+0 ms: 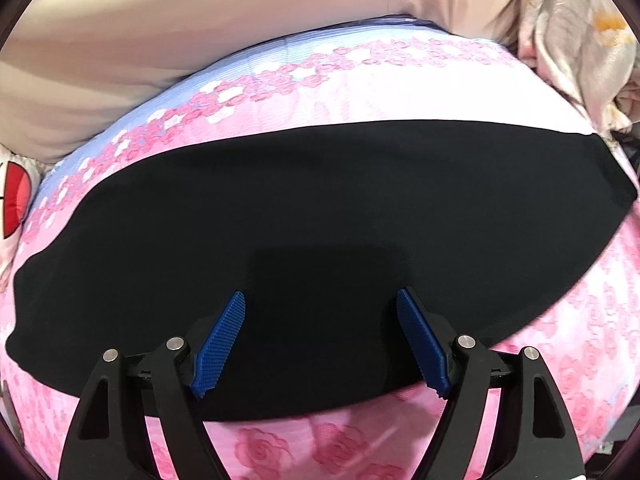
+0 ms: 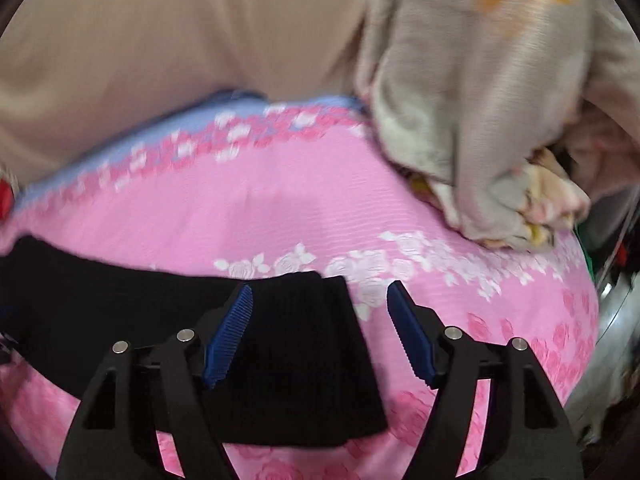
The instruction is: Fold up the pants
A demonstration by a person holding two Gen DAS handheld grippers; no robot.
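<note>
pink rose-print bedsheet [image 1: 360, 92], beige curtain [image 1: 200, 20], crumpled grey floral cloth [image 2: 480, 100], red-and-white cushion [image 1: 14, 196]

Matt black knit pants [image 1: 312, 216], ribbed at the cuff [image 2: 304, 332]; the pink rose-patterned bedsheet [image 1: 344, 92] is finely ribbed cloth; the fingers [image 1: 222, 344] carry ridged blue plastic pads.

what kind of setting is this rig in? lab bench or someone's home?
Likely a home bedroom. The black pants lie on a pink rose-print bedsheet, with a crumpled floral blanket heaped at one side and beige fabric behind. No bench or lab gear shows.
</note>
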